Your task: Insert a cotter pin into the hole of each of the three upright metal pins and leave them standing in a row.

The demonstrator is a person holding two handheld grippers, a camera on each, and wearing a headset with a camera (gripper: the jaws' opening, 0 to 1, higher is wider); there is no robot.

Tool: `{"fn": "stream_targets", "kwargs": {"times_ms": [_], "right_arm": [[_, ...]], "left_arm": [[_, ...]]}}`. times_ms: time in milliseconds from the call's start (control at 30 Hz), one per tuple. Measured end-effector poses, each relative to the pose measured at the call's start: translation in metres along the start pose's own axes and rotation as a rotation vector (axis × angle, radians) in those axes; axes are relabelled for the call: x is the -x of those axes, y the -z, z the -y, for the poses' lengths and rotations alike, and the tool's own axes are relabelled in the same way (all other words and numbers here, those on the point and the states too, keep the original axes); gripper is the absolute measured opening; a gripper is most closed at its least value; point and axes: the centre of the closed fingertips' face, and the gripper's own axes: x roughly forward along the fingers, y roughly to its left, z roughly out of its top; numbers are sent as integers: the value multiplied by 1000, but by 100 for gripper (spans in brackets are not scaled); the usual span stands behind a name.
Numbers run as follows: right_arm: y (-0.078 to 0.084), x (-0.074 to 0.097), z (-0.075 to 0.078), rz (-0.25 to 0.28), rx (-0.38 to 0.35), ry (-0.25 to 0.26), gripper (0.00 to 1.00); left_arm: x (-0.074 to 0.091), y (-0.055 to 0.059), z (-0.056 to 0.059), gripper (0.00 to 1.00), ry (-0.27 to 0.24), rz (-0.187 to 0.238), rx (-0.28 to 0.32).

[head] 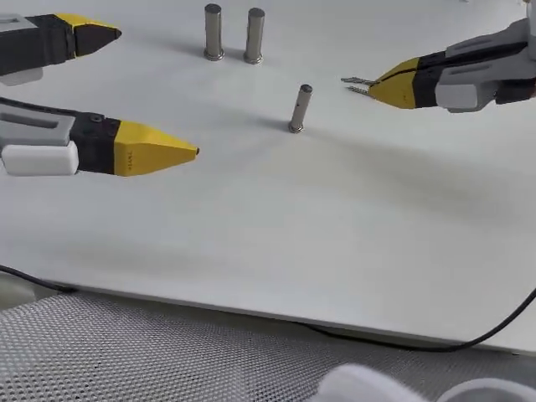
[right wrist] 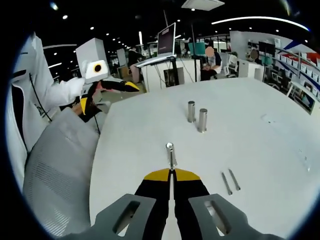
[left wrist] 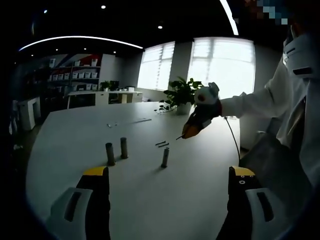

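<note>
Yellow-tipped right gripper point(head: 373, 86) pinches a thin steel cotter pin point(head: 356, 84), a grey cylindrical metal pin point(head: 300, 109) just ahead; left gripper point(head: 152, 92) gapes wide.

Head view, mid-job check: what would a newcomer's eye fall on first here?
Two upright grey metal pins stand side by side at the back of the white table, with a third metal pin alone in front of them. At the right, the yellow-tipped right gripper is shut on a thin metal cotter pin, its prongs toward that lone pin; the yellow-tipped left gripper hangs open at the left.
</note>
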Motion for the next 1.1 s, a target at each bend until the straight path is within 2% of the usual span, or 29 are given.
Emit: {"fn": "stream_targets", "kwargs": {"times_ms": [200, 400, 667, 833, 933, 1100], "right_arm": [[7, -14, 2, -40, 32, -10, 0], [1, -23, -5, -54, 50, -20, 0], [-3, -24, -8, -41, 58, -24, 0], [-2, -26, -10, -45, 67, -29, 0], [-2, -28, -10, -38, 63, -26, 0], [-1, -31, -12, -29, 54, -30, 0]], "left_arm": [[-1, 6, -2, 99, -11, -24, -6], [2, 8, -5, 99, -25, -19, 7], [9, 13, -10, 99, -56, -22, 1], [16, 14, -14, 99, -75, -9, 8], [17, 17, -15, 99, -85, -20, 10], [18, 17, -13, 99, -86, -18, 16]]}}
